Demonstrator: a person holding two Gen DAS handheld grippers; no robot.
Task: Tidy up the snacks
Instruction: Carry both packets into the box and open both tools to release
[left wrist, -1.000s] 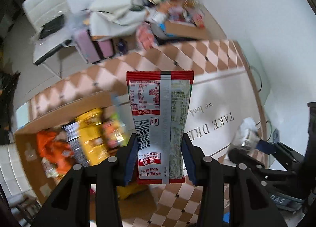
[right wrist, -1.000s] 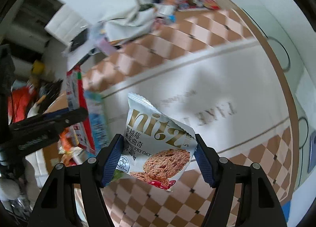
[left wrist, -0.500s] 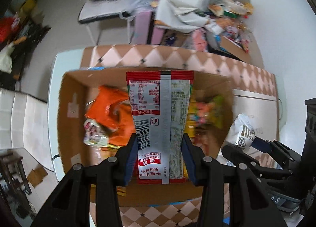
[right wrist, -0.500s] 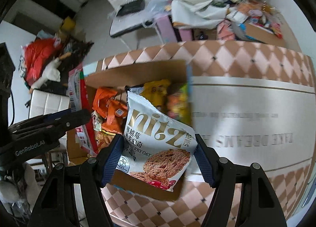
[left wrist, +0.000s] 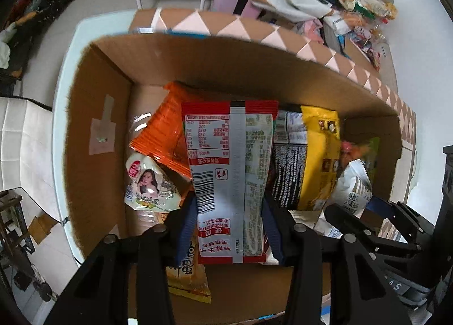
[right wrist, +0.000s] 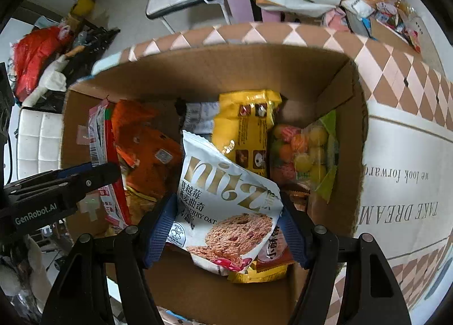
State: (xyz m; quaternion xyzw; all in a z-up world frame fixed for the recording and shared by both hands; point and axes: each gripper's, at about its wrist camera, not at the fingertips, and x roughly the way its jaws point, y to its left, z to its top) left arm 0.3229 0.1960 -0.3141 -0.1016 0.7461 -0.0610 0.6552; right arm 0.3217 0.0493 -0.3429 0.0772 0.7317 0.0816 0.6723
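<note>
— Both grippers have swung from the checkered tablecloth [right wrist: 402,70] to directly above the open brown cardboard box [left wrist: 96,104]; its snacks now fill each view.

— What is each pinching?

— The left gripper [left wrist: 229,228] is pressed onto a red-and-silver foil sachet [left wrist: 229,178], back side facing the camera; the right gripper [right wrist: 226,228] clamps a white cookie packet [right wrist: 223,200] printed with an oat cookie.

— And beneath them?

— An orange crinkled bag [left wrist: 164,132], a yellow pouch [right wrist: 243,129] and a clear bag of coloured candies [right wrist: 303,152] lie in the box.
</note>
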